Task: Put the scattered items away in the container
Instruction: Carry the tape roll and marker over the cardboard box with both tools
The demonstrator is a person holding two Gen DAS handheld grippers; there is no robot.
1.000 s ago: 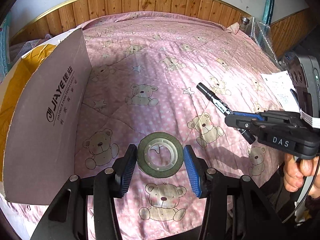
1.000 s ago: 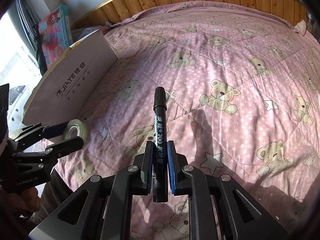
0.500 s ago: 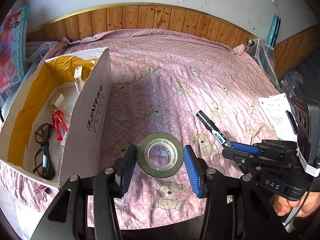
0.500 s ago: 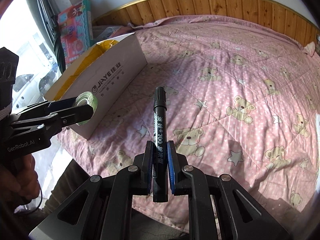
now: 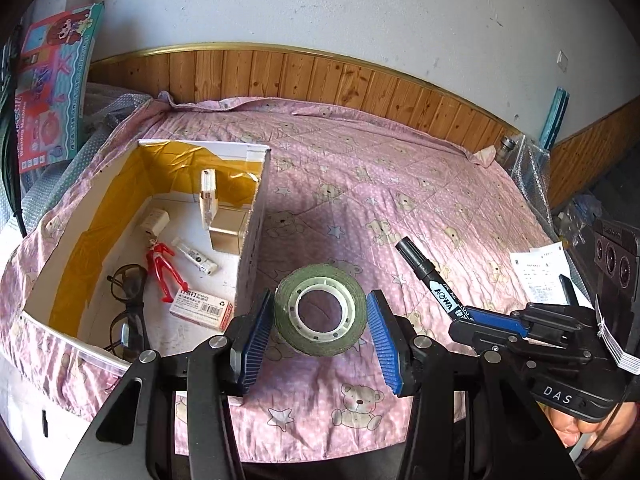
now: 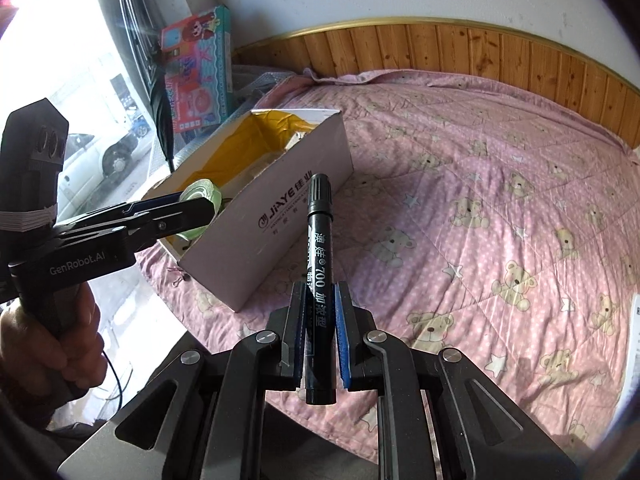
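We see the box (image 5: 252, 240) on the bed (image 5: 400, 184), toward its left edge. In the box lie glasses (image 5: 126, 308), a figurine (image 5: 162, 268) and a small carton (image 5: 200, 309). A paper sheet (image 5: 540, 276) lies on the bed's right side, well apart from the box.

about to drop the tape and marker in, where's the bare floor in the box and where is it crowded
Bare floor of the box: the near right corner beside the white packet, and the patch between the red figure and the small white tube. Crowded: the glasses along the near left, the gold box and upright carton at the far right.
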